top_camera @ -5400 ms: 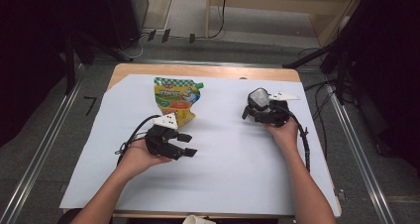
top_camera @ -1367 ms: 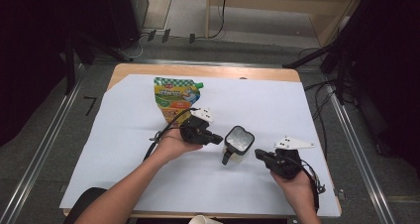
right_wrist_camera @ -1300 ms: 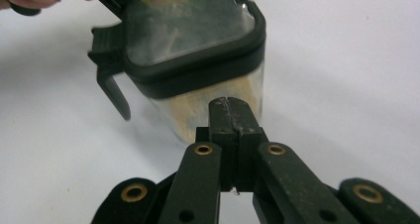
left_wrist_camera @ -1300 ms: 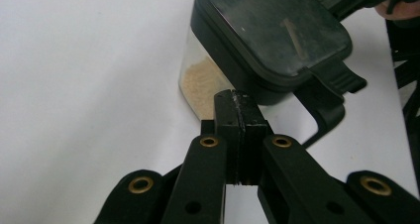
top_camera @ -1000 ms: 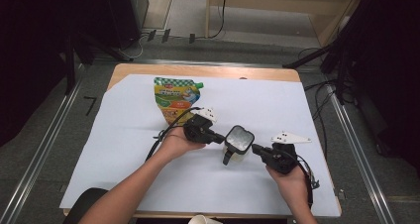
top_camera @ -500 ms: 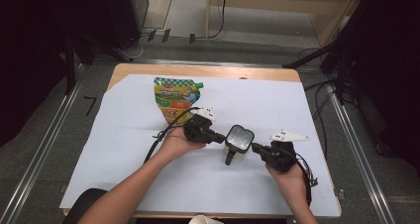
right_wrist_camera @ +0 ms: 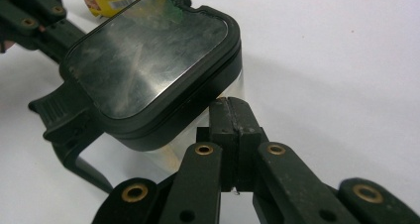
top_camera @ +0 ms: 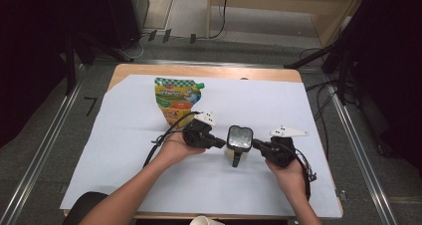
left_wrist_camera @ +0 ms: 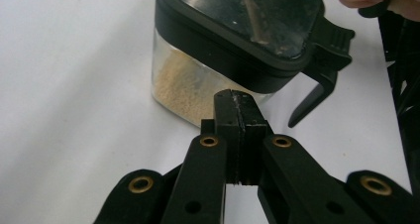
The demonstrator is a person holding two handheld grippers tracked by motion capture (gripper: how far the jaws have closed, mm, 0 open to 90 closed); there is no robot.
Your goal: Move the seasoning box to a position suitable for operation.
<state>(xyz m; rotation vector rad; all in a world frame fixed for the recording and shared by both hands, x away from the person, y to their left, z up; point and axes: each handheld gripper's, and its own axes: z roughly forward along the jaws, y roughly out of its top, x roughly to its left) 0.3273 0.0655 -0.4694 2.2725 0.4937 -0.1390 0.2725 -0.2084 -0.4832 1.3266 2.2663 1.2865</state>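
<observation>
- High view: jar (top_camera: 239, 140) stands mid-mat, just below-right of the pouch (top_camera: 175, 98), between left gripper (top_camera: 219, 143) and right gripper (top_camera: 259, 146).
- Left gripper view: jaws pressed together, empty, at the jar's (left_wrist_camera: 218, 65) glass wall.
- Right gripper view: jaws together beside the jar (right_wrist_camera: 153, 65); uneven pushing could tip it, spilling powder.

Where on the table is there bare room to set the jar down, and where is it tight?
Bare white cover lies right of the pouch up to the far right edge, and along the left side beside the left forearm. It is crowded mid-table: the left gripper and right gripper, jaws shut, flank the jar, with the pouch just behind the left gripper.
</observation>
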